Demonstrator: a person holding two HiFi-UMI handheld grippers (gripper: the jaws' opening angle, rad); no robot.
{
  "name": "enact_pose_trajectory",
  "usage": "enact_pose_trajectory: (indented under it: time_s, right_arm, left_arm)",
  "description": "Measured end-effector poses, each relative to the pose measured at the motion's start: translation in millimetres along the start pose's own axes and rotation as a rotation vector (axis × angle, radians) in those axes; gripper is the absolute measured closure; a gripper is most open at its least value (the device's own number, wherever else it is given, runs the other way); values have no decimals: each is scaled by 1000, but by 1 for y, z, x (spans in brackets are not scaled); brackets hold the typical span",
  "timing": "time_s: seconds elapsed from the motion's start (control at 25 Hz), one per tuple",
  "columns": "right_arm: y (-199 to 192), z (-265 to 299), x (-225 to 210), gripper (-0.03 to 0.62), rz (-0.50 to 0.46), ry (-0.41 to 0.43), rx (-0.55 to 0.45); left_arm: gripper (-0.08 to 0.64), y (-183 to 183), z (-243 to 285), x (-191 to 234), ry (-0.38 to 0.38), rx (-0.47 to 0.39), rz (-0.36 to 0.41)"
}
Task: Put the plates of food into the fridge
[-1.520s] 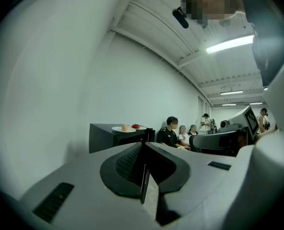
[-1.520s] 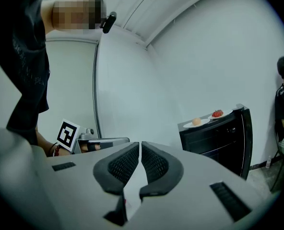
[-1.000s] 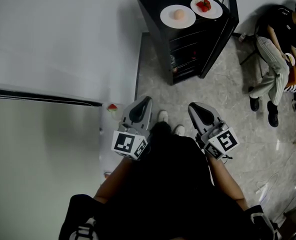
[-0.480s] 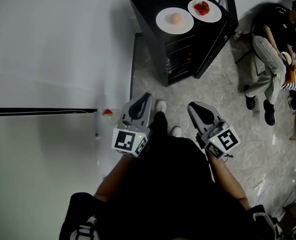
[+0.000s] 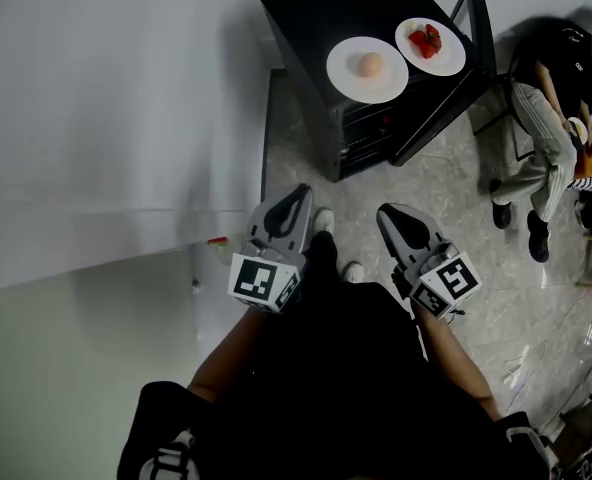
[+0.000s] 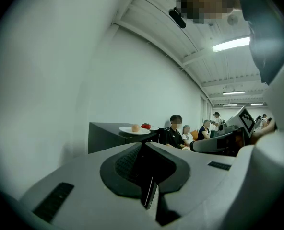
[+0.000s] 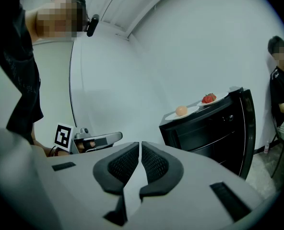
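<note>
A small black fridge [image 5: 351, 98] stands on the floor ahead, its door [image 5: 454, 73] swung open to the right. Two white plates rest on its top: one plate with a round peach-coloured food [image 5: 367, 69] [image 7: 182, 111] and, beside it, one plate with red food [image 5: 431, 45] [image 7: 209, 98]. Both plates appear small in the left gripper view [image 6: 135, 129]. My left gripper [image 5: 294, 198] [image 6: 144, 163] and right gripper [image 5: 389, 214] [image 7: 139, 160] are held low near my body, well short of the fridge. Both are shut and hold nothing.
A white wall [image 5: 106, 118] fills the left side, with a small red item [image 5: 218, 241] at its foot. A seated person [image 5: 548, 118] is to the right of the fridge door. Grey tiled floor [image 5: 456, 208] lies between me and the fridge. My feet [image 5: 324, 230] show below the grippers.
The fridge and plates have shifted a little right and lower in the head view and look slightly larger. Both grippers keep the same pose, still shut.
</note>
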State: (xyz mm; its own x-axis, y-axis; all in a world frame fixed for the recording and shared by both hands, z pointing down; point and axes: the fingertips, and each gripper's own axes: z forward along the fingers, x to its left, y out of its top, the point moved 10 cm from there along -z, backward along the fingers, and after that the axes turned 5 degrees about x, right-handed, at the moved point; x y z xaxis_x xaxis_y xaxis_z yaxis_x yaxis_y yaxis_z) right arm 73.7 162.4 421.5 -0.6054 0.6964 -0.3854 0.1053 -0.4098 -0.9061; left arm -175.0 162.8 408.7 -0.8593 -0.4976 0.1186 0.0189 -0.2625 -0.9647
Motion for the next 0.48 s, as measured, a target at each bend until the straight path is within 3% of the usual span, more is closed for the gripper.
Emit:
enact_pose_trajectory:
  time_s: [0.48]
  right_arm:
    - [34,61,-36,558,78,-80,-18]
  left_arm:
    - [525,27,52,64,-74,-19,1]
